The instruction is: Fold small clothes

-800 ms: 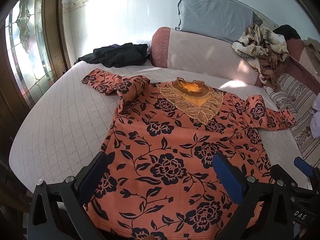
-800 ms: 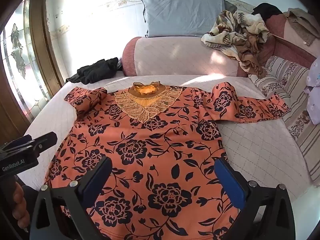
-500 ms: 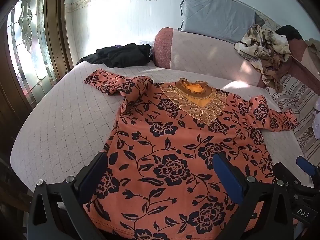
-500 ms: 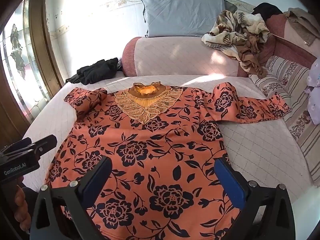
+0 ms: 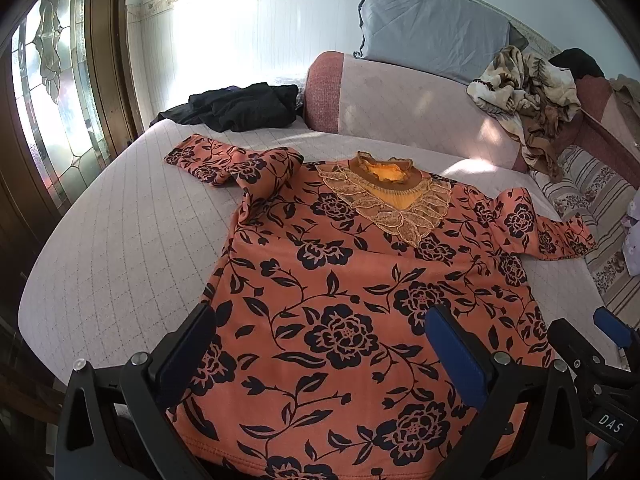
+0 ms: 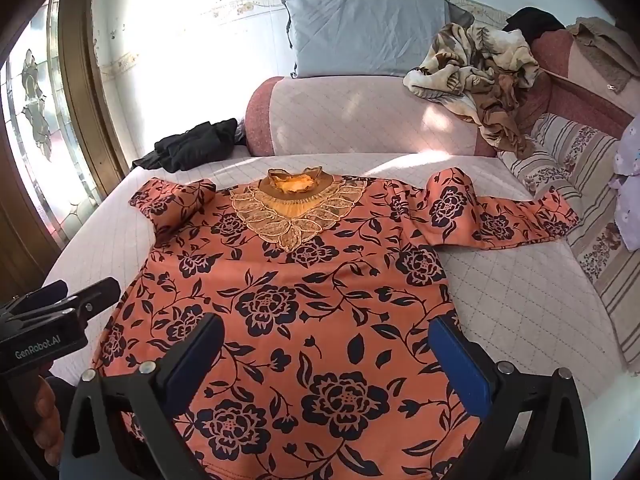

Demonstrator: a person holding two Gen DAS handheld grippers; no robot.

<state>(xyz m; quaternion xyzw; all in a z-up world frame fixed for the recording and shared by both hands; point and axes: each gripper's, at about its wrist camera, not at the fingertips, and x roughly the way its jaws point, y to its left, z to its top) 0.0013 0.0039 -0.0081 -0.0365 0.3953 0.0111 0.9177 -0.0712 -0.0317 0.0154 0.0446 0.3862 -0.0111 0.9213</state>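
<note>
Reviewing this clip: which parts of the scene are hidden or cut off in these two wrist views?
- Floral top: its hem, in both views, is cut off by the bottom edge and the gripper bodies.
- Left gripper and right gripper: open over the top; whether the fingertips touch the cloth is unclear.
- Black clothes: bunched up; what garments they are cannot be told.

- In the left wrist view the orange floral top (image 5: 360,300) sits lower in the picture than before — more wall shows above the grey pillow (image 5: 432,24), and less of the hem at the bed's near edge.
- The right tongs (image 5: 612,336) show further up at the right edge of that view.
- In the right wrist view the left tongs (image 6: 76,300) have edged down and to the left — more of the hand (image 6: 44,412) holding them shows.
</note>
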